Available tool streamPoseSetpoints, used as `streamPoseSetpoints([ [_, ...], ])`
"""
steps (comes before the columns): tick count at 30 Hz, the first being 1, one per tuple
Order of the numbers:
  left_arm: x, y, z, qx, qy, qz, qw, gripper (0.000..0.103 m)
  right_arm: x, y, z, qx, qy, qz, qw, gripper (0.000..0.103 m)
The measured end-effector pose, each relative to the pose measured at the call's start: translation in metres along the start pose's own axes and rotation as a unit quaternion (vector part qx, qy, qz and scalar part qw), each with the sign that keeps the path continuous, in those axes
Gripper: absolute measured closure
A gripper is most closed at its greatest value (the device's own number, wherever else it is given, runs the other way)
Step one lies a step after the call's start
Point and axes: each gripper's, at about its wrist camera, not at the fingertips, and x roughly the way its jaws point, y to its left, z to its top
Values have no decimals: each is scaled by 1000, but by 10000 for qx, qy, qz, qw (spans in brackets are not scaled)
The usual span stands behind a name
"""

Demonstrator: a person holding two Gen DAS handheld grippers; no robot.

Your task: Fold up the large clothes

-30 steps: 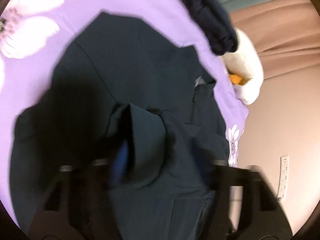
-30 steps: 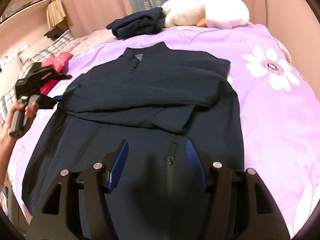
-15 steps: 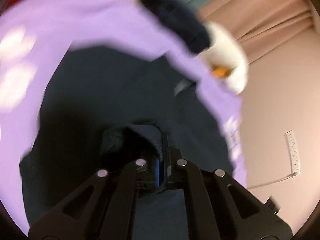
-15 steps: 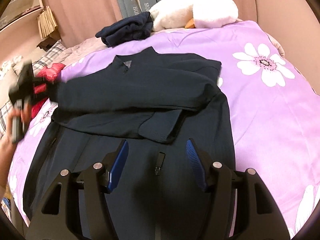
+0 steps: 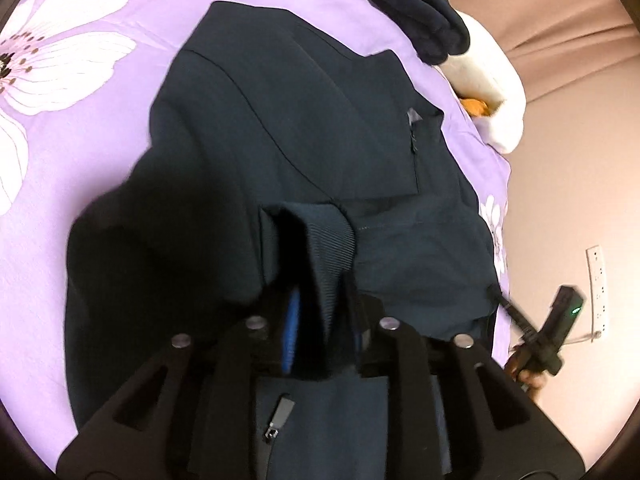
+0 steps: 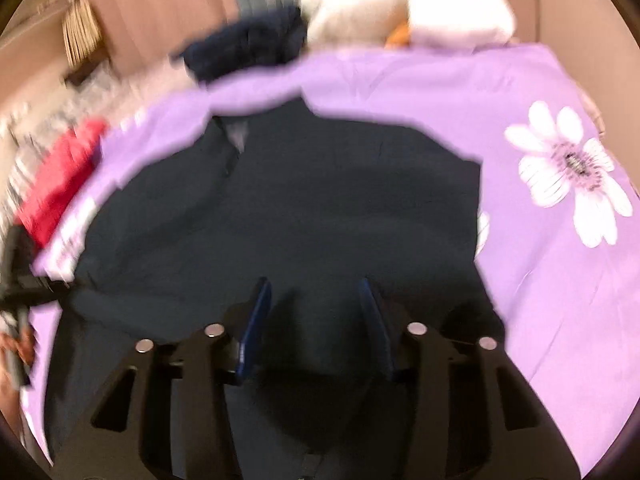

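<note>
While you look down over the bed (image 5: 100, 128) with its purple bedspread and big white flower print, the dark navy jacket (image 5: 280, 120) takes up most of it, lying flat with its collar toward the far end and its zipper (image 5: 276, 420) running down the front toward you. One sleeve is folded across the chest, and its ribbed cuff (image 5: 324, 248) comes up into your left gripper (image 5: 326, 332), which sits between the two blue pads; the jaws are opening at this moment, with the cuff between them, and whether the pads press on the cloth you cannot tell from this view. Your right gripper (image 6: 314, 320) hangs over the lower middle of the jacket (image 6: 320, 200) with its jaws at a middling gap and closing; nothing is between the blue pads, only the flat jacket front beneath them. That right wrist view is blurred. At the far end of the bed a white plush toy (image 6: 404, 12) with an orange patch lies beside a folded dark navy garment (image 6: 248, 44), the two touching or nearly so. Off the left edge of the bedspread a red cloth (image 6: 60, 176) rests on a checked fabric. In the left wrist view your other hand (image 5: 528, 372) shows at the right edge, holding the black handle of the right gripper, with a wall socket strip (image 5: 598, 288) behind it.
</note>
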Motion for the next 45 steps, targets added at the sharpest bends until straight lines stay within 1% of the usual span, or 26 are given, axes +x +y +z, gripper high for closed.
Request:
streamPoseSetpoints([
  [2,0,3,0,-12,36,3,10000,72,15,6,-17,-471,594,-180,9970,60],
  [5,-1,5,0,11,78,-27,10000,68,6,8,-30,-820,634,-136,9945,60],
  [7,-3,9,2,-194,73,-246,9995,52,-2,2,-25,-697,701,91,9951,60],
  [8,-6,9,2,-246,37,-318,9992,45,-9,-2,-18,-591,613,255,9960,59],
  [9,-6,6,6,-285,-32,-340,9990,31,-14,-5,-12,-499,487,362,9969,58],
  [10,-9,4,9,-315,-117,-330,9989,23,-23,-11,0,-275,218,509,9981,52],
  [11,-6,0,15,-339,-158,-358,9987,23,-26,-16,8,-122,71,533,9985,47],
  [12,-3,-2,19,-375,-166,-377,9984,23,-26,-26,20,143,-137,465,9987,37],
  [15,5,1,29,-624,-165,-430,9970,25,-9,-46,46,557,-271,59,9981,31],
  [17,10,3,34,-737,-214,-350,9964,32,14,-66,64,854,-202,-390,9954,30],
  [19,14,6,36,-784,-212,-284,9963,55,32,-84,70,1143,-107,-594,9916,28],
  [20,16,7,37,-781,-187,-253,9965,61,40,-93,71,1305,-55,-654,9893,28],
  [22,20,8,38,-726,-141,-196,9971,80,53,-109,68,1661,26,-493,9849,28],
  [24,22,7,39,-629,-111,-241,9977,95,59,-113,65,1751,15,-204,9843,40],
  [25,21,5,39,-562,-157,-234,9980,98,61,-113,67,1642,3,-182,9863,67],
  [26,19,3,40,-487,-247,-233,9982,99,62,-113,67,1572,28,-245,9873,86],
  [29,12,-7,48,-361,-554,-215,9976,100,54,-113,69,1438,-165,-140,9894,96],
  [32,3,-19,62,-242,-891,-279,9953,100,33,-108,70,1440,-632,-96,9875,96],
  [34,1,-29,70,21,-1021,-65,9948,100,27,-102,73,1339,-868,-292,9868,96],
  [36,6,-33,73,154,-901,238,9955,100,40,-100,71,1264,-493,-470,9896,92],
  [38,13,-29,72,167,-719,490,9961,96,49,-99,66,1279,-181,-597,9898,82],
  [39,13,-25,70,135,-714,677,9951,84,45,-98,65,1282,-233,-650,9893,70],
  [40,10,-21,68,99,-728,761,9944,63,41,-97,64,1272,-336,-670,9890,62],
  [41,6,-14,65,7,-771,755,9942,55,31,-94,64,1202,-516,-731,9887,59],
  [43,-9,-1,61,-221,-856,543,9946,51,13,-83,64,902,-810,-895,9886,58],
  [45,-24,2,56,-251,-982,626,9929,50,-1,-69,64,513,-979,-856,9902,58],
])
